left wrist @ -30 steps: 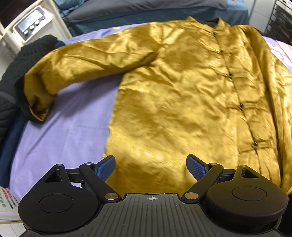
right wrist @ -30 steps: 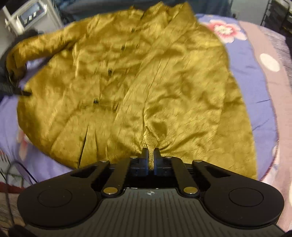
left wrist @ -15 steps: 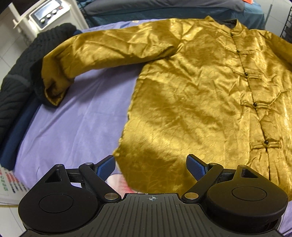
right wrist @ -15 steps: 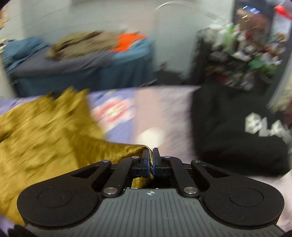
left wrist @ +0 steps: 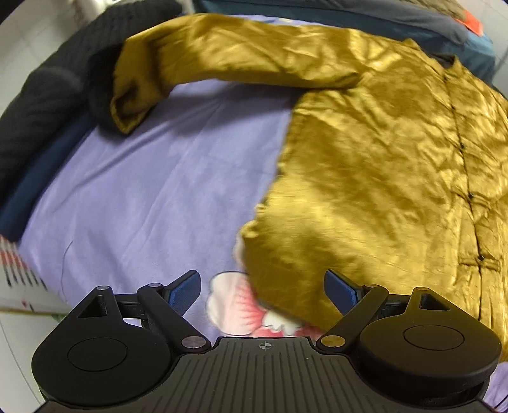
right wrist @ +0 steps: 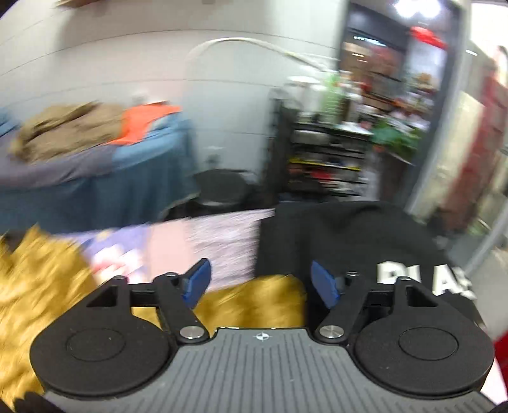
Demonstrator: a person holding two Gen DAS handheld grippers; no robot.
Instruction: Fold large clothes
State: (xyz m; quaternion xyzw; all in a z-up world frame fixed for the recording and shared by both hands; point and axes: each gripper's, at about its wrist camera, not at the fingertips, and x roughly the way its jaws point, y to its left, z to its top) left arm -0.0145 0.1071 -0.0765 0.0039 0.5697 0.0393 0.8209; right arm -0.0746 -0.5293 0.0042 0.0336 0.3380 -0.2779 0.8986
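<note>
While both tools hang with jaws spread wide and empty, left gripper [left wrist: 263,290] over a lavender floral sheet [left wrist: 143,190] beside the hem, right gripper [right wrist: 258,282] above a blurred fold, the gold jacket [left wrist: 381,165] lies front-up, one sleeve [left wrist: 222,60] outstretched.

Soft indoor light leaves glossy highlights on the gold jacket [left wrist: 381,178], and fisheye curvature bends both frames' edges. The right wrist view is heavily motion-blurred; a ceiling lamp [right wrist: 416,8] glares top right.
</note>
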